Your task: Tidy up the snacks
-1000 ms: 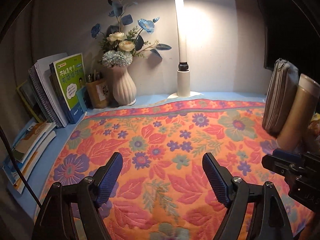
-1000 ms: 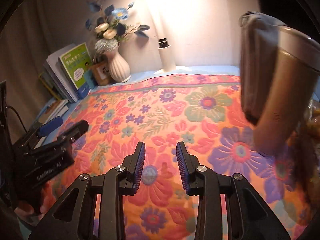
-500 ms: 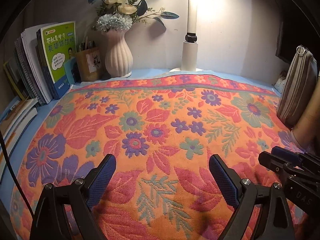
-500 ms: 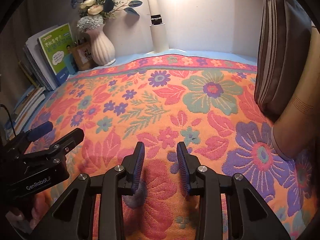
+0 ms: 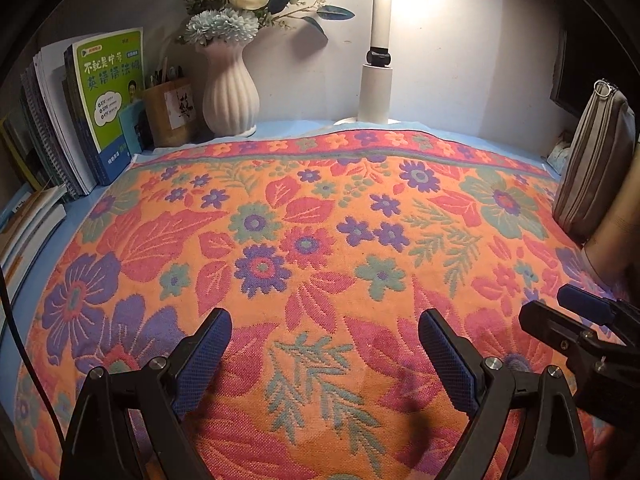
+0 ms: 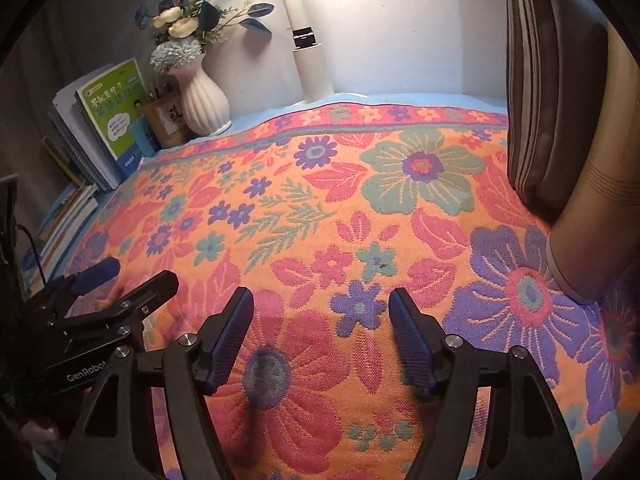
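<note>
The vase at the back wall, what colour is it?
The ribbed vase is white, perhaps faintly pink. The left wrist view shows it best.

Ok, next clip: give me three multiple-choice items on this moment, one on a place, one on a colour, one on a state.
1. Where does the white vase stand?
A. at the back wall beside the green book
B. mid-cloth
C. on the striped pouch

2. What colour are the finger pads?
A. red
B. blue
C. white

3. How is the right gripper?
A. shut on a snack
B. open, empty
C. shut on the cloth

Answers: 1 A, it stands between book and lamp; 2 B, ribbed blue pads; 3 B, only cloth shows between its fingers, which have just been opening.
</note>
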The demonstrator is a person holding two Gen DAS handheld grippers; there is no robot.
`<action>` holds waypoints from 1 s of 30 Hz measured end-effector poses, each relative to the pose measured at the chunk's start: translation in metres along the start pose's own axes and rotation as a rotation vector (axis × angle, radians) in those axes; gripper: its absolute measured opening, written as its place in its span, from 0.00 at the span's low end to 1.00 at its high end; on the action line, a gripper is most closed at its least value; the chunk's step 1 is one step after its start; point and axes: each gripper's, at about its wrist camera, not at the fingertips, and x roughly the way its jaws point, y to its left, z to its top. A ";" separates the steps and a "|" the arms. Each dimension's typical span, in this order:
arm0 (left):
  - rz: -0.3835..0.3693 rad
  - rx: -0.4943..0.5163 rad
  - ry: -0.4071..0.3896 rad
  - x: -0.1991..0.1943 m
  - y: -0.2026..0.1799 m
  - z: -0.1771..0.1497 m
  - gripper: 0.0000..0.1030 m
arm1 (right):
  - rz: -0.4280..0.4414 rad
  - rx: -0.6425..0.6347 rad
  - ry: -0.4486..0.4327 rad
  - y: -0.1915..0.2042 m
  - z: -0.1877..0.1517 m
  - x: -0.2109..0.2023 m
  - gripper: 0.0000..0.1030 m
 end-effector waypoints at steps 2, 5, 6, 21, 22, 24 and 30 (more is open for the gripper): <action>0.003 -0.008 0.003 0.000 0.001 0.000 0.90 | -0.012 -0.042 0.002 0.007 -0.001 0.002 0.69; 0.009 -0.005 -0.004 -0.001 0.000 0.000 0.90 | -0.034 -0.064 -0.005 0.011 -0.002 0.002 0.70; 0.011 -0.001 -0.006 -0.001 0.000 0.000 0.90 | -0.037 -0.062 -0.005 0.011 -0.001 0.002 0.70; 0.014 -0.005 -0.005 -0.001 -0.002 -0.001 0.91 | -0.053 -0.043 0.036 0.009 -0.001 0.009 0.70; 0.014 -0.005 -0.005 -0.001 -0.001 0.000 0.91 | -0.055 -0.046 0.039 0.009 -0.001 0.009 0.70; 0.014 -0.004 -0.005 -0.001 -0.001 0.000 0.91 | -0.058 -0.048 0.042 0.010 -0.001 0.010 0.71; 0.019 -0.005 -0.007 -0.002 -0.002 -0.001 0.91 | -0.061 -0.049 0.049 0.010 0.000 0.012 0.71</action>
